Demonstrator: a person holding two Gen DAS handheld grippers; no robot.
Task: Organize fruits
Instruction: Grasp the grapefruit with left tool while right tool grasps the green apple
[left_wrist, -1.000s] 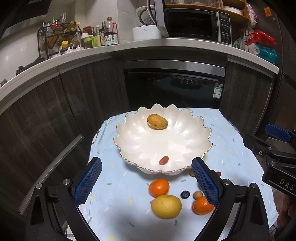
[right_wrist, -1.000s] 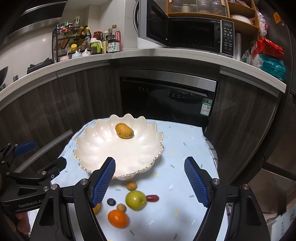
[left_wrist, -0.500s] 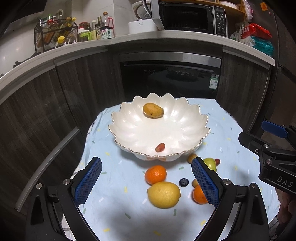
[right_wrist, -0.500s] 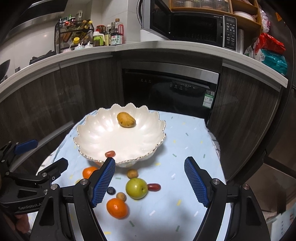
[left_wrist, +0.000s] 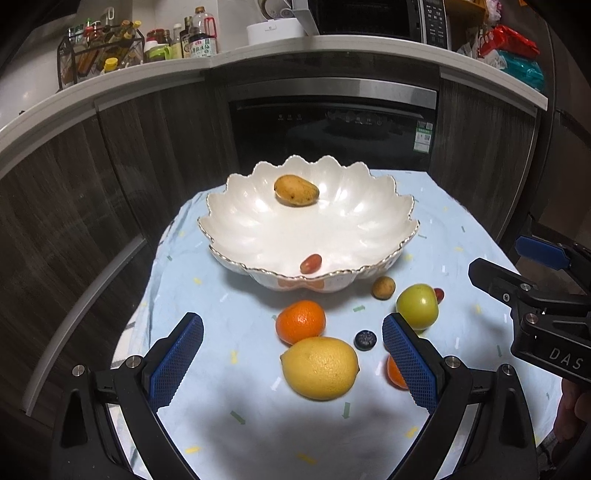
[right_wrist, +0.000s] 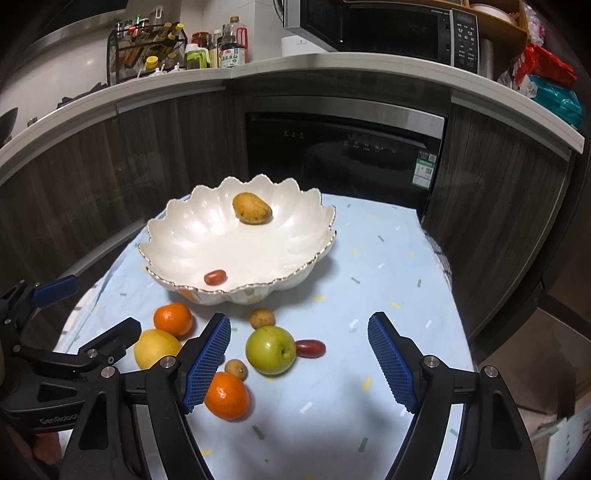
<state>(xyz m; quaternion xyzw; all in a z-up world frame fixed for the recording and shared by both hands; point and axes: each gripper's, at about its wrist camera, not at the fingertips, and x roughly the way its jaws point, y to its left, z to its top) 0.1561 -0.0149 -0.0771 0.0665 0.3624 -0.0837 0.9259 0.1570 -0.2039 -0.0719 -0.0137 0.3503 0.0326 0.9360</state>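
Observation:
A white scalloped bowl on the blue cloth holds a mango and a red grape. In front of it lie a lemon, two oranges, a green apple, a blueberry, two small brown fruits and another red grape. My left gripper is open and empty above the lemon. My right gripper is open and empty near the apple.
The small table's cloth ends close on all sides. Dark cabinets and an oven stand behind it. The counter carries bottles, a rack and a microwave. Each gripper shows at the edge of the other's view.
Both grippers have drawn back and risen from the bowl, so more of the loose fruit in front of it shows. Both stay open and empty.

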